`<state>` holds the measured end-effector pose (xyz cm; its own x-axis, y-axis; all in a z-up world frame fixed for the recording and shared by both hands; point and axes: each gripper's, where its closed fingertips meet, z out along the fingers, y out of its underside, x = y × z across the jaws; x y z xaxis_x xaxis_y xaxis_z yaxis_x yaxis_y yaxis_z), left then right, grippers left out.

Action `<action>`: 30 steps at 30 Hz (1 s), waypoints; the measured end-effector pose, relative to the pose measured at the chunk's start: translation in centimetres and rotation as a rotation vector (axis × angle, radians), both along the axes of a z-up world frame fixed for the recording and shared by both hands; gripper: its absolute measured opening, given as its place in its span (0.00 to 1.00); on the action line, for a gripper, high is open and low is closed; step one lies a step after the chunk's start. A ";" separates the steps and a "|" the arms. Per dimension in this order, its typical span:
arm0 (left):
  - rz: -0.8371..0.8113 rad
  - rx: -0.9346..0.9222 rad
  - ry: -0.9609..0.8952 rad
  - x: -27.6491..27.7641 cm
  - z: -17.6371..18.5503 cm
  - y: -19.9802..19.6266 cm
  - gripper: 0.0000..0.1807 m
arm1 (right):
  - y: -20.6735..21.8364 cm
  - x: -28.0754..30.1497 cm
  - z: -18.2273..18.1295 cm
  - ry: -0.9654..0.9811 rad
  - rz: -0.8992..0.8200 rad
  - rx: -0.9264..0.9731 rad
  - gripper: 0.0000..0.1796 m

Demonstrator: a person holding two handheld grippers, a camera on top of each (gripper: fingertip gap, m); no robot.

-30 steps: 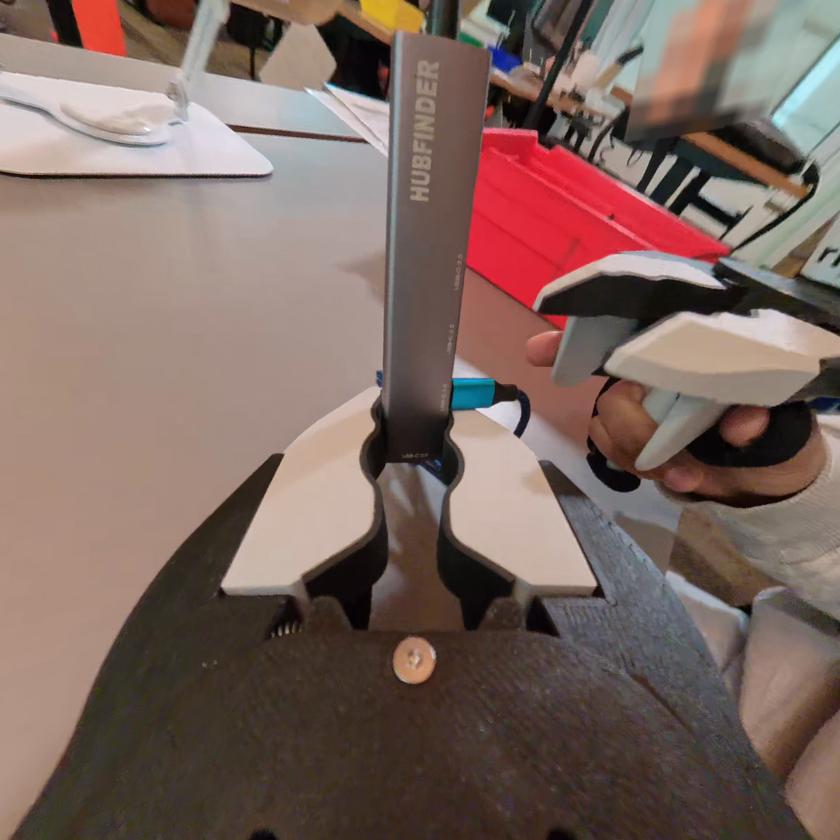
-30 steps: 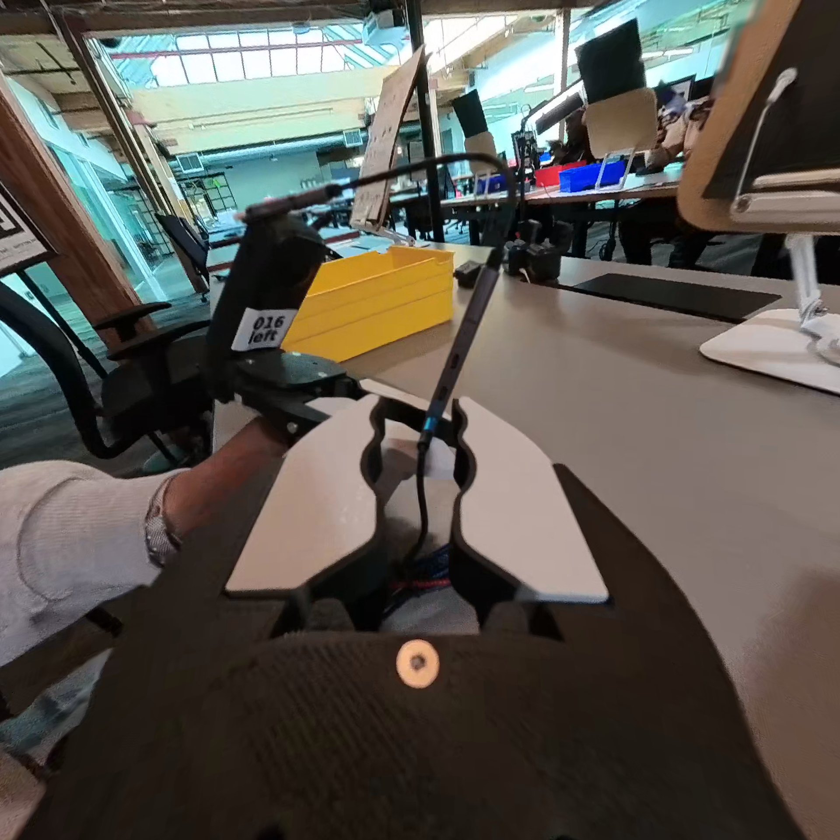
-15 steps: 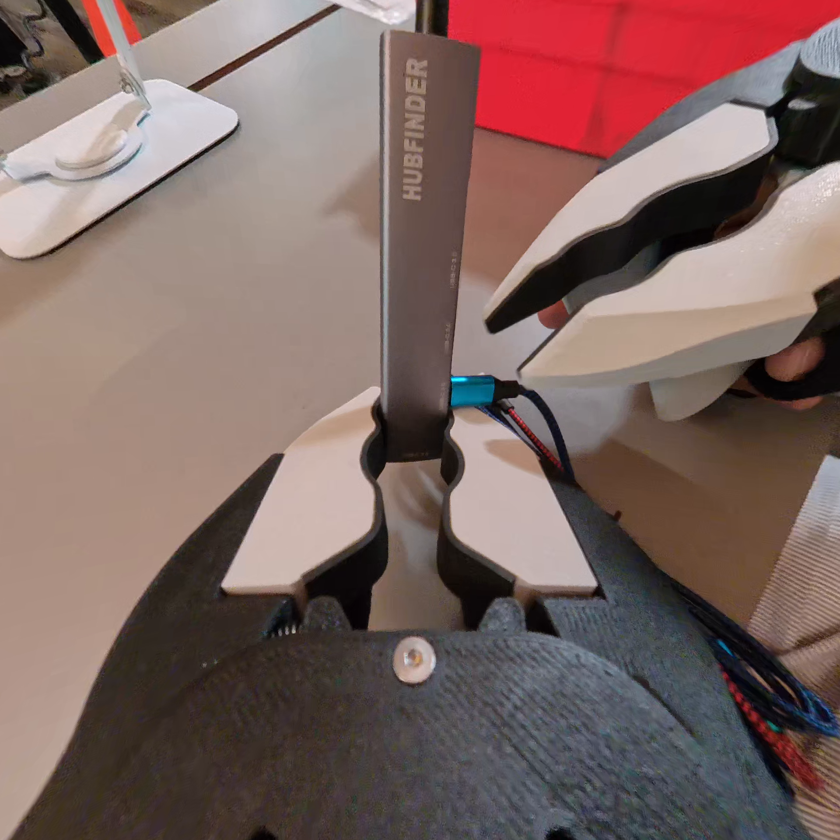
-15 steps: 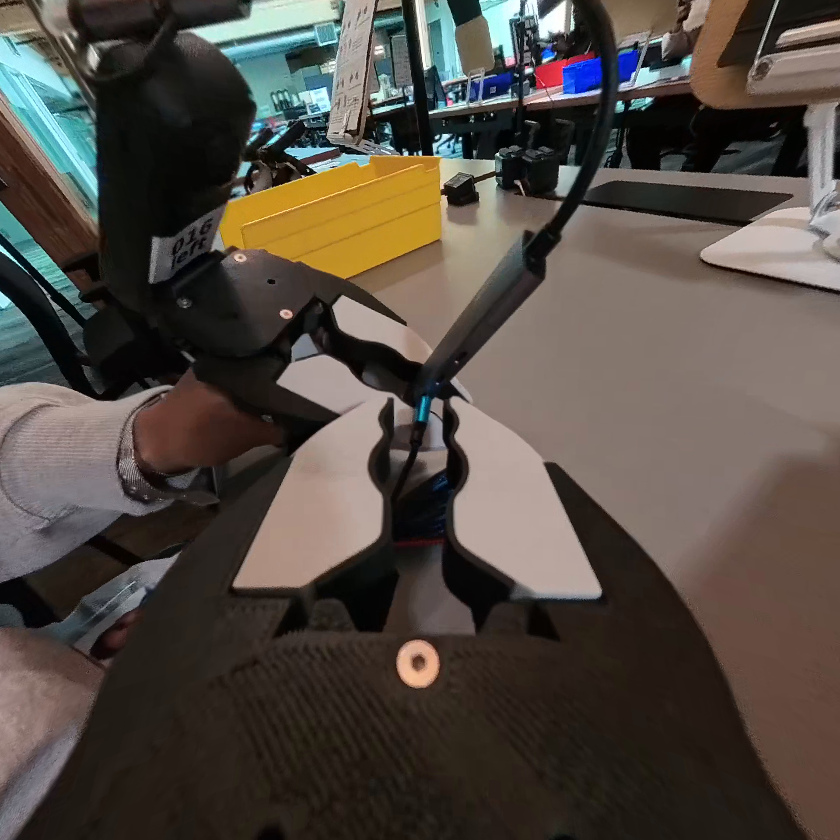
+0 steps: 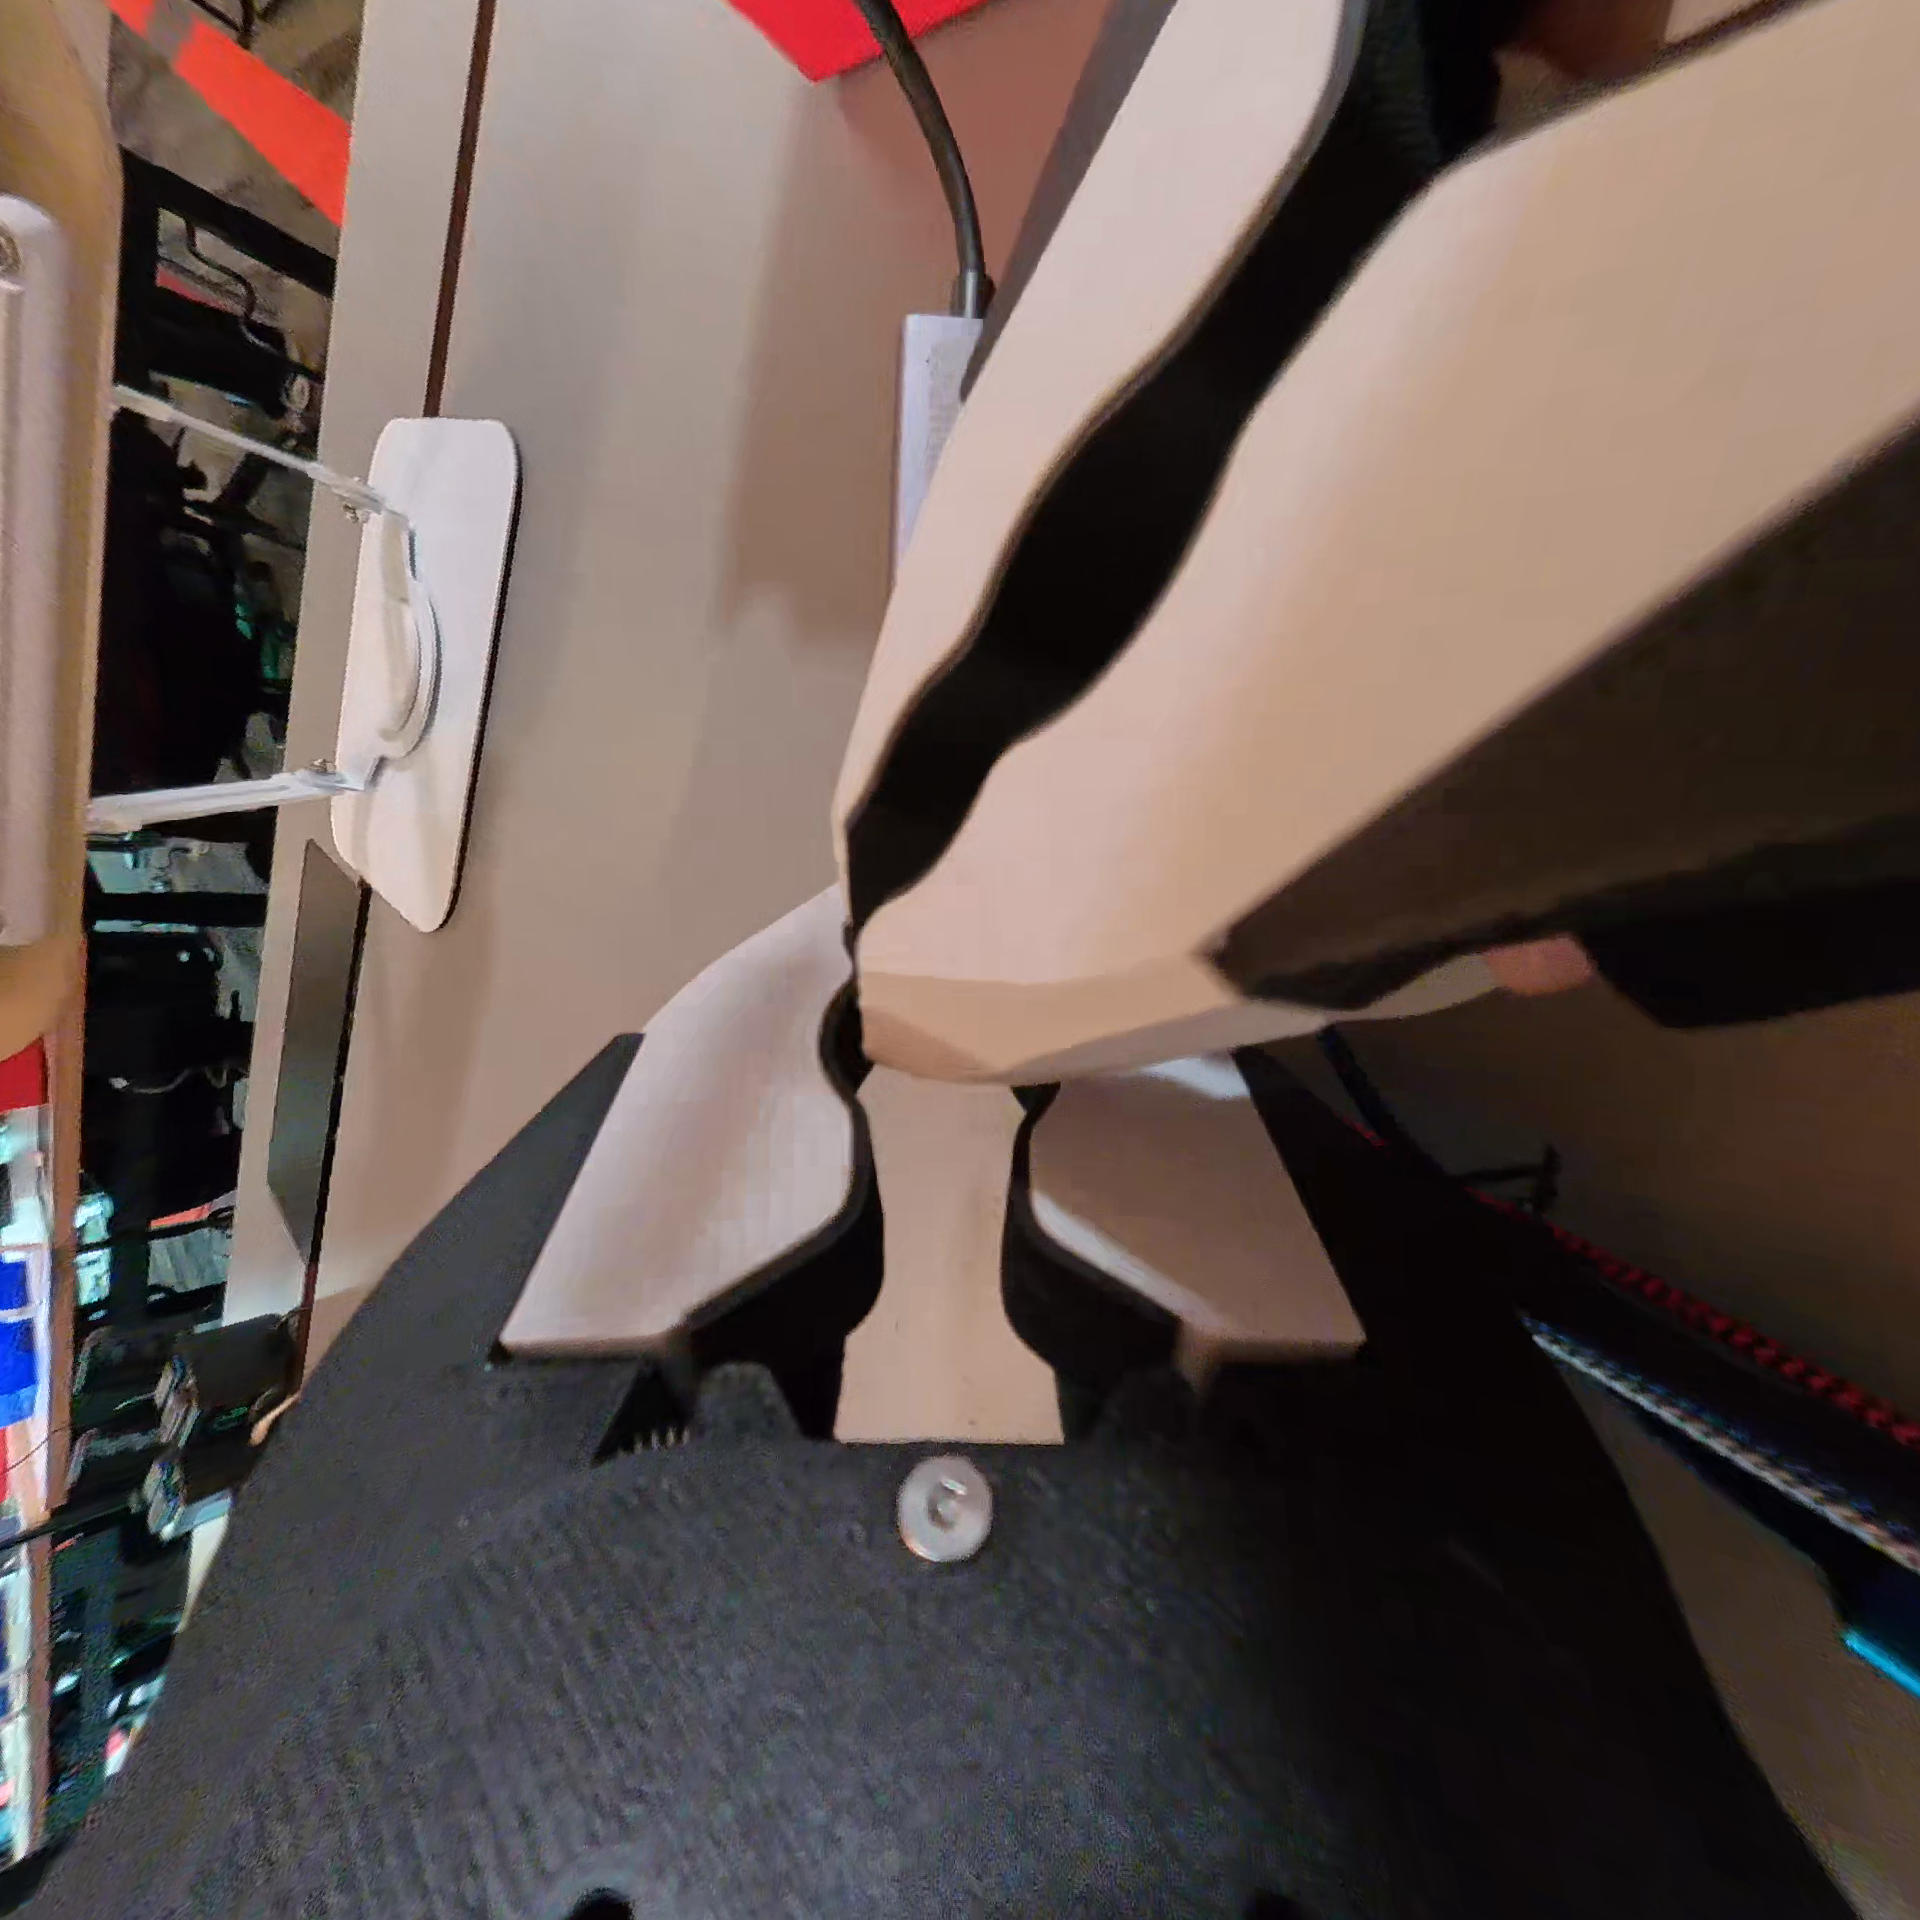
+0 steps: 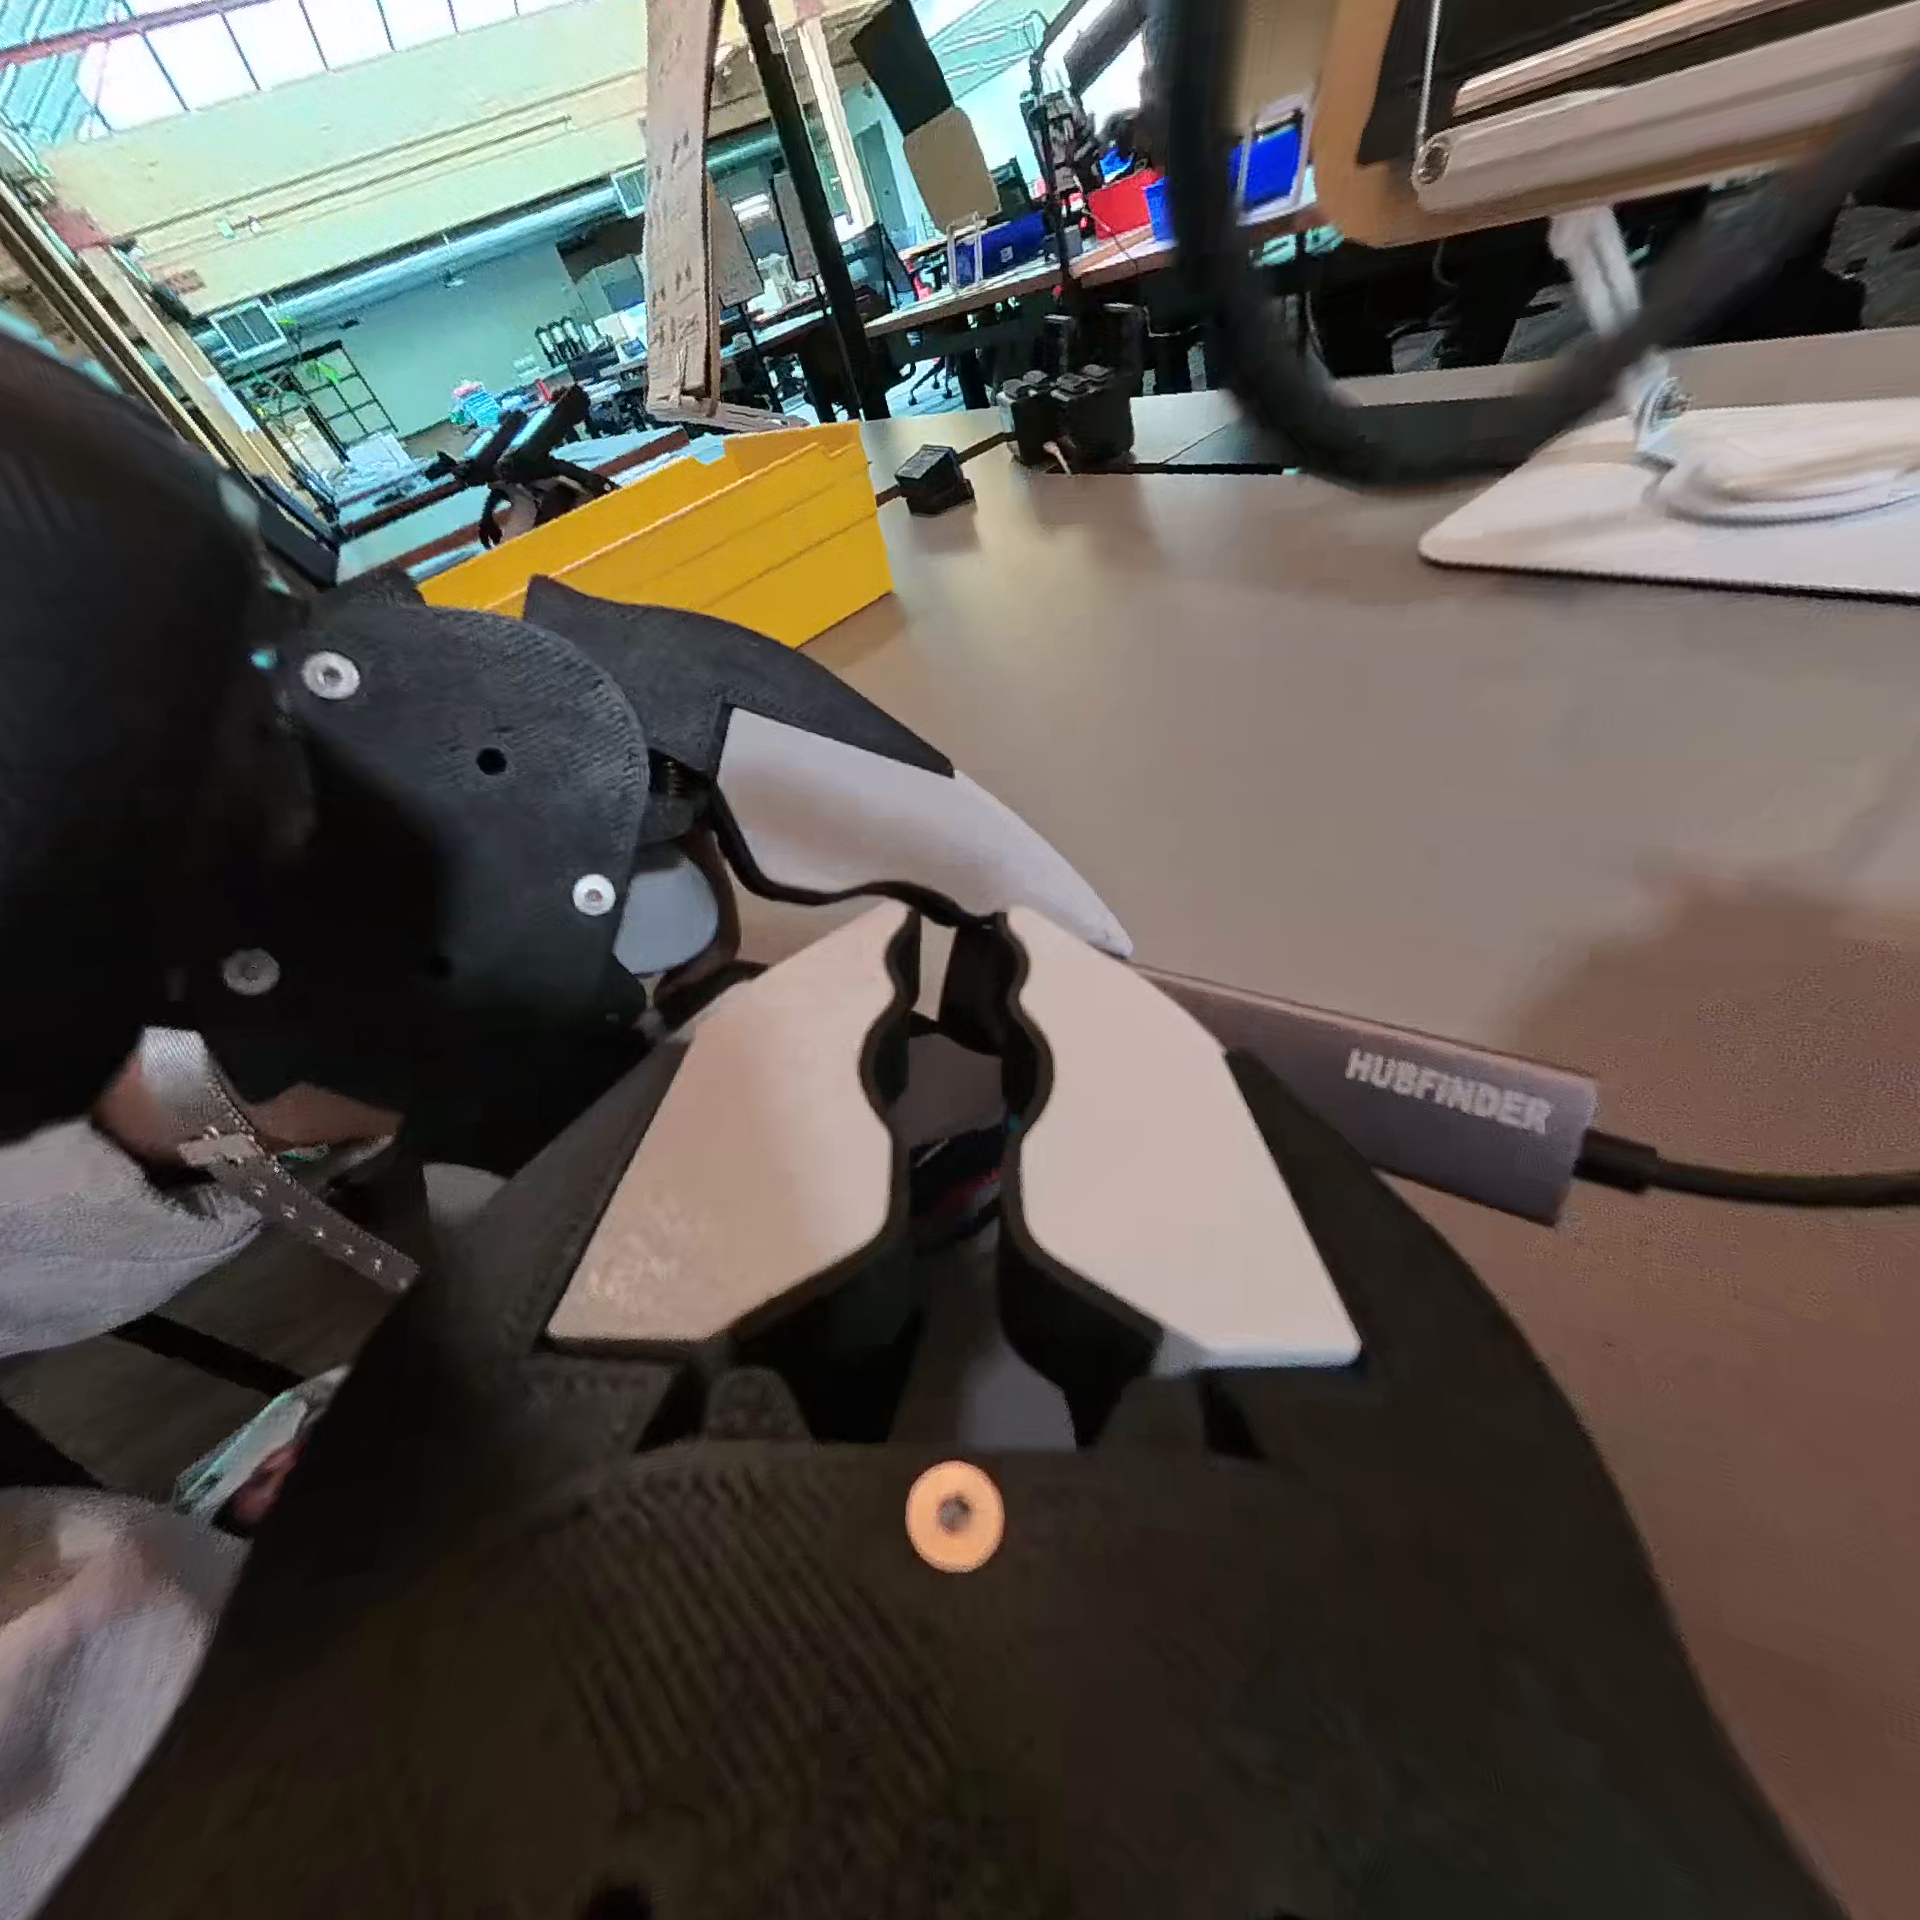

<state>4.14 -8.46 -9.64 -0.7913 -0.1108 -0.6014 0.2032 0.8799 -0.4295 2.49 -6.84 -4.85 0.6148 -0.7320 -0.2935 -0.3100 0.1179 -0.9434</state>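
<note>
Grey desk [image 6: 1351,727]: we see the flat grey metal hub [image 6: 1382,1091] lying lengthwise, left gripper [image 5: 940,1101] at its near end, right gripper [image 6: 961,956] beside; both jaws narrowly parted, grip unclear.

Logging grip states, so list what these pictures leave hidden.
- Left wrist view: the right hand-held gripper covers the left hand-held gripper's tips and most of the grey hub; neither grip is readable.
- Right wrist view: the right one's own fingers hide the hub's near end.
- Hub cable: cut by the right edge.
</note>
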 end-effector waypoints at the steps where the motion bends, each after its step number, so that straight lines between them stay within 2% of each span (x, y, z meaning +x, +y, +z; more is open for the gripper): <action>1: 0.009 0.011 -0.011 0.2 0.1 0.3 0.13 | 0.2 0.0 -0.1 -0.002 0.004 -0.013 0.07; 12: 0.081 -0.044 -0.019 2.4 2.3 2.5 0.13 | 0.6 -0.3 -0.1 -0.015 0.024 -0.033 0.07; 18: 0.060 -0.067 -0.139 2.2 3.9 2.0 0.13 | 0.6 -0.5 1.0 -0.070 0.021 0.023 0.13; 30: 0.032 -0.055 -0.223 1.8 4.4 1.7 0.13 | 0.8 -0.8 1.5 -0.094 0.029 0.054 0.14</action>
<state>5.92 -6.79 -5.21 -0.6348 -0.1707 -0.7536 0.2714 0.8639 -0.4243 1.71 -6.00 -3.38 0.6622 -0.6984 -0.2716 -0.2242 0.1612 -0.9611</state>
